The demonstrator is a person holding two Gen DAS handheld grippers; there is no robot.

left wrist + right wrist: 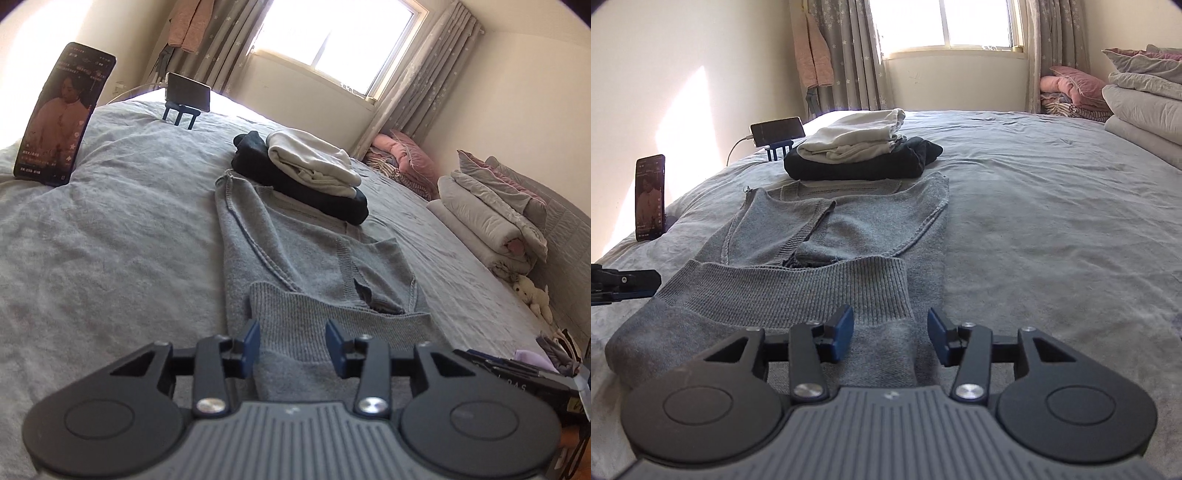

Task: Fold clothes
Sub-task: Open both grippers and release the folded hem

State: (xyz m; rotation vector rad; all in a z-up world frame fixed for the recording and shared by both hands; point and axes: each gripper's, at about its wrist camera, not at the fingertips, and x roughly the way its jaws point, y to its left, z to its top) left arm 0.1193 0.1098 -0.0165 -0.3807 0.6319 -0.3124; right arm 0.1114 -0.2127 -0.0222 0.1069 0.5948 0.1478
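Grey knit sweater (295, 251) lies flat on the bed (110, 240), hem band folded up just ahead of both claws. Left claw (291, 341) & right claw (891, 334): released, nothing gripped. Done: white top (314, 162) on dark garment (295, 184), stacked beyond. Left: further folds, prob. stacking. Ribbed hem, soft, floppy.

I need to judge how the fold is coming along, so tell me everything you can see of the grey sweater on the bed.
The grey sweater is a knit with ribbed hem and cuffs and stitched seams. It lies flat on the grey bedsheet, sleeves folded in over the body and the ribbed hem doubled back on top at the near end. Its far edge lies at the foot of a dark folded garment, which carries a white one; contact is unclear. Both grippers stand over its near fold, jaws apart, gripping nothing.
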